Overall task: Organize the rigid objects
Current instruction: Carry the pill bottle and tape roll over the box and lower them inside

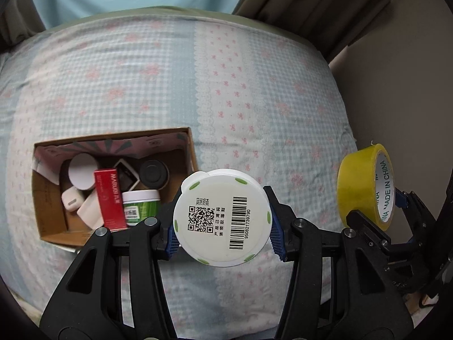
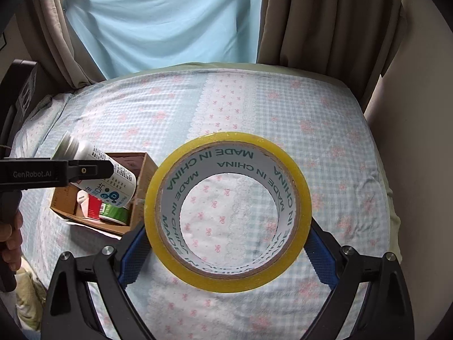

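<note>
The bottle is white with green oval marks, a black barcode and a QR code. The tape is yellow, its white core printed in green. The bed wears pale blue gingham with pink flowers and bows. The box is brown; inside lie a red carton and a green-labelled jar. Finger pads are blue.
</note>
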### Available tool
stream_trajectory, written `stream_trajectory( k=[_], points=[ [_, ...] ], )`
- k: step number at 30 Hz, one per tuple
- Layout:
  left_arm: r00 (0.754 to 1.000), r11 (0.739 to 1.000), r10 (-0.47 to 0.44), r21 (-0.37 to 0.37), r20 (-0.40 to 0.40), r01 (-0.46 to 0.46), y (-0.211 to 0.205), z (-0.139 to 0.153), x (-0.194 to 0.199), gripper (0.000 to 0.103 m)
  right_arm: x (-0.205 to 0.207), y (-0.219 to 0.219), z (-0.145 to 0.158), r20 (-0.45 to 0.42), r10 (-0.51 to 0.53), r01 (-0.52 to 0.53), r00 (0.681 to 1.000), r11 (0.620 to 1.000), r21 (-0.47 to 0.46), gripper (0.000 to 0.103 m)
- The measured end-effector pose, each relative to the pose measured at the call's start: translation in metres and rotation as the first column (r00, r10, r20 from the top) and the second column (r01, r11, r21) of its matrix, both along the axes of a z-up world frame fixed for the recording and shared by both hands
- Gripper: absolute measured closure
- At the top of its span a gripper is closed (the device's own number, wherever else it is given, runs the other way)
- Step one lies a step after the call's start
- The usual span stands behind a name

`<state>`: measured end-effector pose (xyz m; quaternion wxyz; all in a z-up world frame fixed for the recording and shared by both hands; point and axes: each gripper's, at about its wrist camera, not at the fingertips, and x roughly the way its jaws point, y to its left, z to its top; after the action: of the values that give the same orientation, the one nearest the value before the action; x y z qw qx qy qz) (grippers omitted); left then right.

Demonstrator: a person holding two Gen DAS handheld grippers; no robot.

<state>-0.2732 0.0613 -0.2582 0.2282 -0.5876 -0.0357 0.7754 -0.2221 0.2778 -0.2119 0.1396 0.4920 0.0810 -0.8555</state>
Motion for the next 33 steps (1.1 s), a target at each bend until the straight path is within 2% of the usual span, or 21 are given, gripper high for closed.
stream_trajectory(
  k=[8,15,20,24,33],
  points=[
    [0.996,0.996,0.091,-0.008,0.003,-0.091,-0.126,0.005,-0.004,0.057,0.026,-0.085,0.000,0.050,0.018,-0.014,0.999,0.996,-0.089,0.008],
    [0.990,0.990,0.140,-0.028,0.007,-0.139,-0.203,-0.007,-0.015,0.057,0.027,-0.146,-0.012,0.091,0.045,-0.037,0.995,0.995,-0.095,0.008],
    [0.993,0.992,0.115,-0.058,0.027,-0.113,-0.226,-0.028,-0.022,0.057,0.018,-0.179,-0.029,0.147,0.043,-0.028,0.988,0.994,-0.103,0.008],
    [0.992,0.993,0.102,-0.066,0.074,-0.097,-0.236,-0.053,-0.028,0.057,0.004,-0.194,-0.050,0.244,0.028,0.011,0.969,0.988,-0.156,0.008],
    [0.989,0.993,0.042,-0.115,0.139,-0.026,-0.228,-0.107,-0.054,0.057,-0.043,-0.217,-0.109,0.391,-0.039,0.088,0.920,0.990,-0.109,0.008]
  ],
)
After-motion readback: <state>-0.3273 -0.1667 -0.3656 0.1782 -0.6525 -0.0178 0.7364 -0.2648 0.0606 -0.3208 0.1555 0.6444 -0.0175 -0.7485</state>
